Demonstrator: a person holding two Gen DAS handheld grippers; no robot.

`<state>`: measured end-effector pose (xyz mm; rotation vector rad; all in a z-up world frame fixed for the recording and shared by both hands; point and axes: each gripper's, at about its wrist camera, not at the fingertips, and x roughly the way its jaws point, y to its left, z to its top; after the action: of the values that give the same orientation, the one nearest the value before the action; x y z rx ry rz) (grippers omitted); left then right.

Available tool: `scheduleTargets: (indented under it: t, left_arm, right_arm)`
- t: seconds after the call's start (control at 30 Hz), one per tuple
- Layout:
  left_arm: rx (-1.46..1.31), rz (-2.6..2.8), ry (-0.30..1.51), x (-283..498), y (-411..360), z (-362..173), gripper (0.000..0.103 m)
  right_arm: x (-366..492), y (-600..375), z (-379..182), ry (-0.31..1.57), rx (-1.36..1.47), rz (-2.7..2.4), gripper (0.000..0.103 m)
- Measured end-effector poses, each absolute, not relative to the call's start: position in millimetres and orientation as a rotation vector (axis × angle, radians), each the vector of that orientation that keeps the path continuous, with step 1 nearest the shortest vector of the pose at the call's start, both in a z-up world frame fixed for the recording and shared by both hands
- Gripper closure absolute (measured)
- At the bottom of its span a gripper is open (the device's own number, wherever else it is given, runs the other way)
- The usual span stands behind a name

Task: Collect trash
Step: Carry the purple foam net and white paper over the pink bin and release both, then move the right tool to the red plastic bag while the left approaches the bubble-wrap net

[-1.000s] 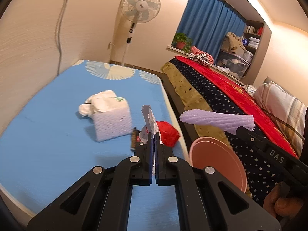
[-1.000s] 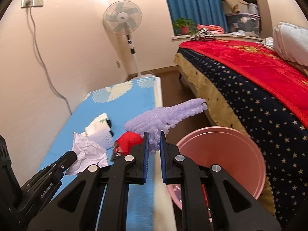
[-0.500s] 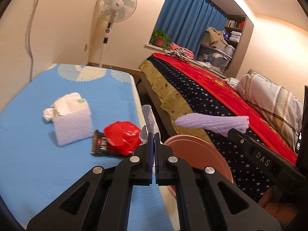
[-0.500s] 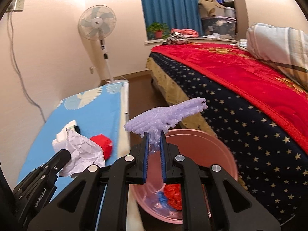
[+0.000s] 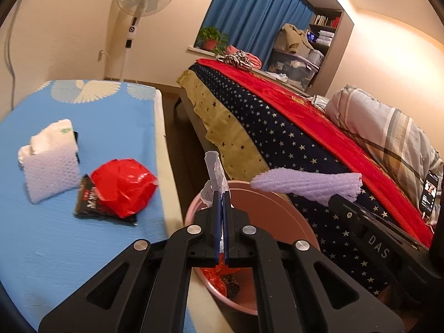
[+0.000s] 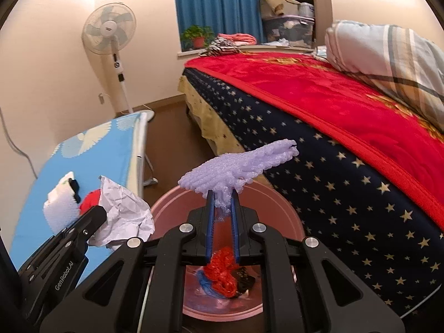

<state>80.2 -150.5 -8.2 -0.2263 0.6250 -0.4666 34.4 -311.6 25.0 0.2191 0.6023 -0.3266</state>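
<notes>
The left claw (image 5: 221, 194) was clamped tight on a crumpled sheet of white paper (image 6: 122, 213), which stuck up past its blue pads at about twelve o'clock in the left wrist view, over the near rim of a round pink plastic basin (image 5: 277, 222) standing on the floor between the low blue-covered surface (image 5: 83, 244) and the bed with its star-patterned navy and red cover (image 6: 347, 127). The right claw (image 6: 222, 194) was closed on a lilac foam netting sleeve (image 6: 238, 168), pinched at its middle so both ends spread sideways above the basin; in the left wrist view that sleeve lay at about three o'clock from the paper. Down in the basin sat a red crinkled wrapper (image 6: 222, 272), a blue scrap and a dark packet. On the blue surface, at about nine o'clock from the left claw, lay a shiny red plastic bag (image 5: 122, 187) resting on a flat black packet (image 5: 88, 202), and just beyond them a white foam mesh sleeve (image 5: 50, 172) with white packaging tucked in it
</notes>
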Motion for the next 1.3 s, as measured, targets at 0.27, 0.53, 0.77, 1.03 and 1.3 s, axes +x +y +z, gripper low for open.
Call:
scheduleTargets:
  t: [0.27,0.53,0.77,1.03,1.3]
  left_arm:
    - [-0.213,-0.484,0.650,83.5,-167.5,-15.8,0.102]
    - [-0.211,-0.485,0.656,84.7,-171.3,-16.4,0.102]
    - [-0.228,-0.495,0.677,86.4,-168.4,-18.7,0.099]
    - [-0.249,-0.482,0.680,83.7,-153.7,-16.5,0.091]
    - [-0.250,-0.464,0.655,78.0,-137.5,-9.5,0.091]
  right_arm:
    - [35.0,-323.3,16.8,0.624,0.238,-0.350,0.092]
    - [35.1,-325.1,16.1,0.627,0.243,-0.353,0.092]
    - [31.3,-326.7,17.8,0.627,0.259,-0.372,0.077]
    - [27.2,-324.7,20.0,0.616,0.261,-0.380,0.059]
    - [26.0,-312.7,24.6,0.597,0.256,-0.353,0.059]
